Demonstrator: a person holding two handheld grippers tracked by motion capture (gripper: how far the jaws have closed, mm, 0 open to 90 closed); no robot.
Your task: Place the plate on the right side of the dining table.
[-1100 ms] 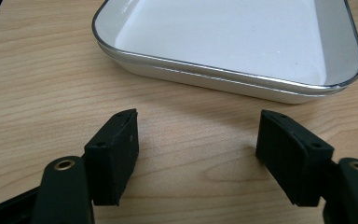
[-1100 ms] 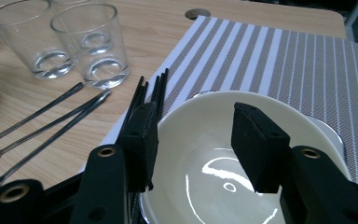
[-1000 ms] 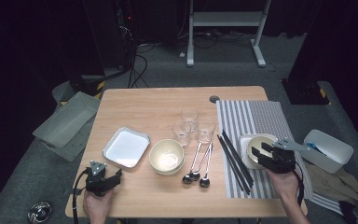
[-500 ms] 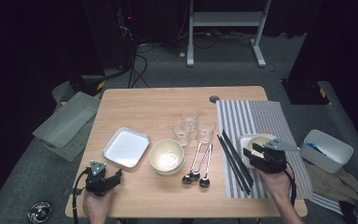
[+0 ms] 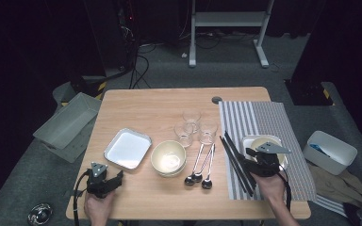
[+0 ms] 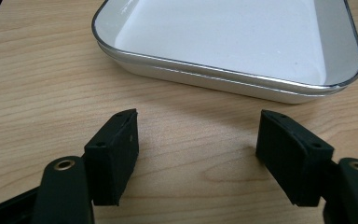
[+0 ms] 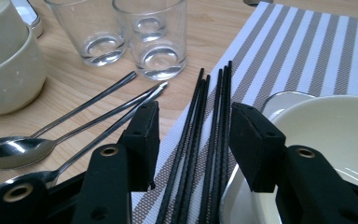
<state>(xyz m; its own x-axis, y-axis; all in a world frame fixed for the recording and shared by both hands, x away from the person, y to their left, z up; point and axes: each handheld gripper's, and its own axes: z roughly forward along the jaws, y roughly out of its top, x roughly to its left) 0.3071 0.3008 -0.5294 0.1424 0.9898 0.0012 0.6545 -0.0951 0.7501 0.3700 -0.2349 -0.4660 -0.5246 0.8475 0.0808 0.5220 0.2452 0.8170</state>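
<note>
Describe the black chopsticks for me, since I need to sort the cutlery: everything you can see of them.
The chopsticks are thin, straight black sticks, matte and finely ribbed along part of their length; several lie bunched side by side, though I cannot count them for sure. They rest flat on the left edge of the striped placemat, running diagonally, between the spoons and the white tray holding a bowl. The right gripper has its fingers on either side of them, not pressing.

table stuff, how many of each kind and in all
glasses: 3
spoons: 3
chopsticks: 4
bowls: 3, two stacked, one on the mat's tray
trays: 2
striped mat: 1
total: 16
</note>
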